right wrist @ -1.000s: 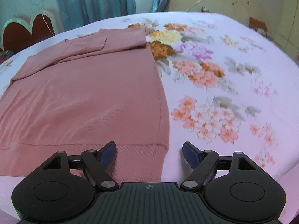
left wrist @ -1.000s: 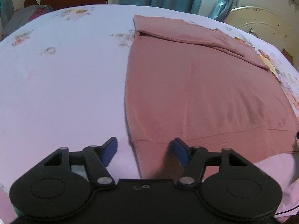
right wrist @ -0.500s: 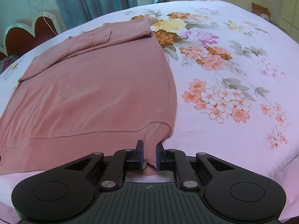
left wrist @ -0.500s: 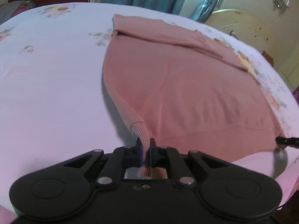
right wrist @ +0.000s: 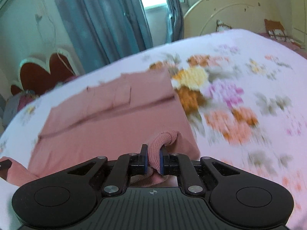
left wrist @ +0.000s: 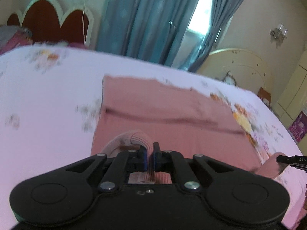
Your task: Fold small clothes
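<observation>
Pink sweater (left wrist: 172,115) hem pinched by left gripper (left wrist: 149,158) and right gripper (right wrist: 153,162).

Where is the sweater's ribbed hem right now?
The hem is lifted off the bed, its corners pinched in the left claw and right claw, over the sweater.

The right gripper (right wrist: 153,160) pinches the pink sweater's (right wrist: 107,122) ribbed hem — lifted above the flowered bedsheet (right wrist: 239,99).

pink knit sweater (left wrist: 172,130), hem corners lifted
</observation>
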A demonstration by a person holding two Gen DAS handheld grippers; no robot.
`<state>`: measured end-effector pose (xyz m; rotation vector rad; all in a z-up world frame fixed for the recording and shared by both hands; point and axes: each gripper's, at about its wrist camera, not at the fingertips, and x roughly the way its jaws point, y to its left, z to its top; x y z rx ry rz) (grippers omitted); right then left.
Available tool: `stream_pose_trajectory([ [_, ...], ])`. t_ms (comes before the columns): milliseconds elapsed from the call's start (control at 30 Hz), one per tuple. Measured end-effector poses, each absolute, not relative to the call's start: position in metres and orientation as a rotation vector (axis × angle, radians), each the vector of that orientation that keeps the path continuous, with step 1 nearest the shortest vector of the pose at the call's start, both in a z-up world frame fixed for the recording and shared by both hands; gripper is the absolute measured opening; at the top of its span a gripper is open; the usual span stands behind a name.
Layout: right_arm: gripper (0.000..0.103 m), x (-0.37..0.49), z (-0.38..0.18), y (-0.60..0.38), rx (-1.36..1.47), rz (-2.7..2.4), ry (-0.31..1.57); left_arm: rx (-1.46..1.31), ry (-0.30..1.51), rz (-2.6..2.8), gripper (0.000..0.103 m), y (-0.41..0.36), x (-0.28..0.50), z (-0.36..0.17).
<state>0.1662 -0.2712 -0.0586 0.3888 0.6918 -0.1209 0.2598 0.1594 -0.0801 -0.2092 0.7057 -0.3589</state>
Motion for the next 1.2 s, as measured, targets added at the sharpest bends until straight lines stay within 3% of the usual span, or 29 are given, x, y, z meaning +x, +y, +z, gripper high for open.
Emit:
stream_pose_trajectory([
  [433,0.01,0.337,-0.047,-0.308,0.445,-0.153,0.586,-0.206,0.591,-0.302,0.005,0.12,0.403,-0.068],
  [1000,0.011,0.503,-0.117,-0.35,0.568,-0.188,0.754,-0.182,0.736,-0.139,0.006,0.09,0.544,-0.126],
  [1100,0.011,0.51,-0.123,-0.356,0.569,-0.208,0.764,-0.155,0.786,-0.126,0.018,0.086,0.554,-0.134],
  [1200,0.016,0.511,-0.119,-0.361,0.544,-0.188,0.754,-0.159,0.782,-0.098,0.043,0.097,0.554,-0.131],
])
